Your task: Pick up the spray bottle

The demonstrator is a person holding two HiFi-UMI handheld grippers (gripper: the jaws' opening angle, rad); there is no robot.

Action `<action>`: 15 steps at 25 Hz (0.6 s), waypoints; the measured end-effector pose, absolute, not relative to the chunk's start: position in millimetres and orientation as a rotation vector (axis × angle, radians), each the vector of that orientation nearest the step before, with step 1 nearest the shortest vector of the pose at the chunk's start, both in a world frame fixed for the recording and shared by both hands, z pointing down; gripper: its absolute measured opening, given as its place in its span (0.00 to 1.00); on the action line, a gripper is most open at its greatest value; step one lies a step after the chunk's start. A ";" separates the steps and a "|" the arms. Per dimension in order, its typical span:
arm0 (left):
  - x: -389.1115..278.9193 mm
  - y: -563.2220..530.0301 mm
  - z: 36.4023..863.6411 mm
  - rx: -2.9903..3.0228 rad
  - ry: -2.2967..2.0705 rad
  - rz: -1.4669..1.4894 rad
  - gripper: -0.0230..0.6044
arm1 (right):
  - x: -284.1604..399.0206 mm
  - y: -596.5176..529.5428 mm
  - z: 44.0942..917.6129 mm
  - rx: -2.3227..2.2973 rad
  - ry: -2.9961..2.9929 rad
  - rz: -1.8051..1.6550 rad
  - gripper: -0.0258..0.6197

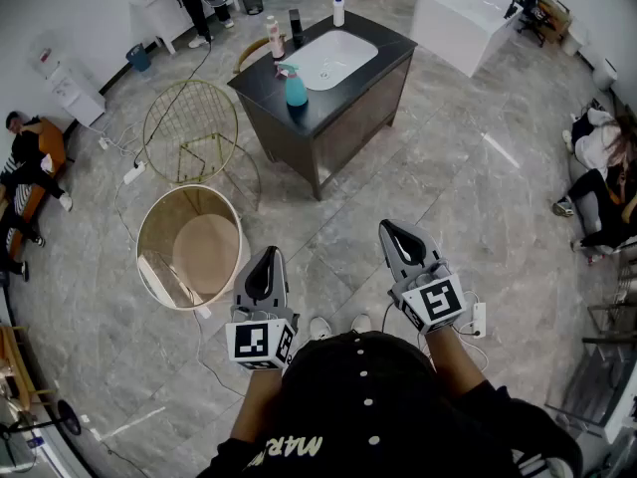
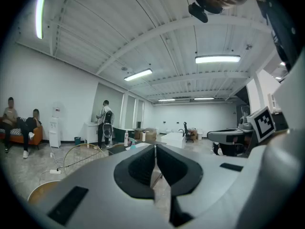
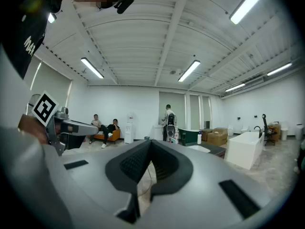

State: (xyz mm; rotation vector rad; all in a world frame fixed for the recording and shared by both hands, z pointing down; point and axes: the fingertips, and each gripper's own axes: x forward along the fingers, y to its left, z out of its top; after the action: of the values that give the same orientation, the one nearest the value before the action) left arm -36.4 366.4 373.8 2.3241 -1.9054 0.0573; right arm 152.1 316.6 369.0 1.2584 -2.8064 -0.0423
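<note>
tiles (image 1: 468,187), glossy and veined, are seen; the teal, conical spray bottle (image 1: 296,88) is stood upright; left gripper (image 1: 267,253) and right gripper (image 1: 391,228) are closed, empty.

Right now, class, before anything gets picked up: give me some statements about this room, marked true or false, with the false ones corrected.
1. The teal spray bottle stands upright on the dark counter, beside the white sink basin. True.
2. The right gripper holds the spray bottle. False: its fingers are together with nothing between them, and it is well short of the counter.
3. The left gripper has its fingers together and carries nothing. True.
4. The gold wire basket sits on the counter. False: it is on the floor, to the left of the cabinet in the head view.
</note>
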 end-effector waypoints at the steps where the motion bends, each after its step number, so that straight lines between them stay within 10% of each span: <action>1: -36.3 367.0 373.3 2.327 -1.906 0.057 0.07 | 152.0 316.9 368.7 1.258 -2.807 -0.042 0.03; 15: -49.7 371.1 375.4 2.337 -1.877 0.053 0.07 | 138.6 318.3 366.7 1.311 -2.815 -0.029 0.03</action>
State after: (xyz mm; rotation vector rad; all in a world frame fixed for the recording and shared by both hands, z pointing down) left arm -49.7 371.1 375.4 2.3367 -1.8773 0.0534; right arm 138.6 318.3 366.7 1.3109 -2.8155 -0.0292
